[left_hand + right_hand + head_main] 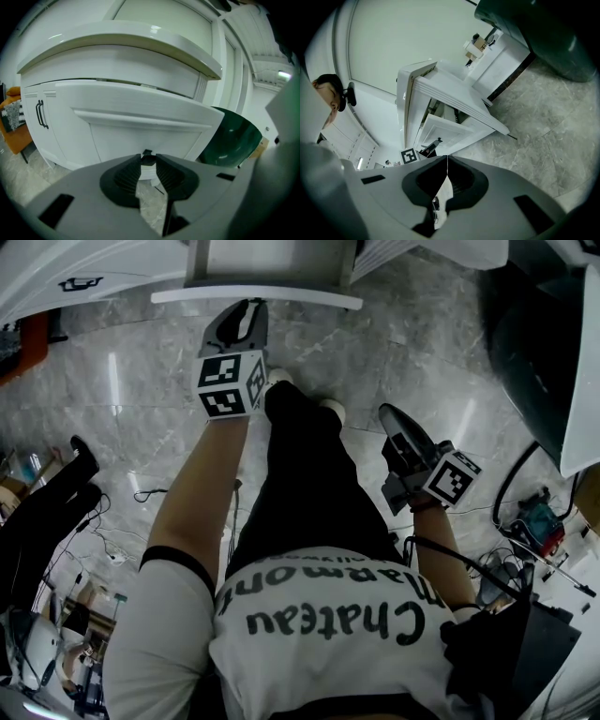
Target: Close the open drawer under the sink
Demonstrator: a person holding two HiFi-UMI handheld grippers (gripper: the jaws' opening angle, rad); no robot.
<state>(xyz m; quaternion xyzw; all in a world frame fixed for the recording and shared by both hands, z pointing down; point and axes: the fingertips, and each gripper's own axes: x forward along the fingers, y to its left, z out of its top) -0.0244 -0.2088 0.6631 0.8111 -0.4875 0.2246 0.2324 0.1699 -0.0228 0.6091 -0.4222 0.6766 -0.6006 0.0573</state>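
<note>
Drawer point(255, 296) is at the far edge of the head view, pulled out of the vanity under the sink counter point(122, 42). The front panel's long axis runs left-right.

Left gripper point(246, 315) is the near one. It's straight in front of the panel, pointing far and slightly down, with its tips right at the panel's top edge. Can't tell from here whether it's touching or just short. In the left gripper view the drawer front point(140, 122) fills the frame dead ahead of the left gripper point(148, 158). Its jaws stand a little apart with nothing clamped between them.

Right gripper point(394, 420) hangs back, near-right, well apart from the drawer and aimed diagonally at it. In its own view the right gripper point(447, 159) has its tips together and is empty, and the drawer point(440, 129) sits off at an angle.

My read: the closing push goes far, square to the panel's long axis. Left is already lined up for it, close to the panel's middle, so the drawer shouldn't rack. Right would need repositioning.
</note>
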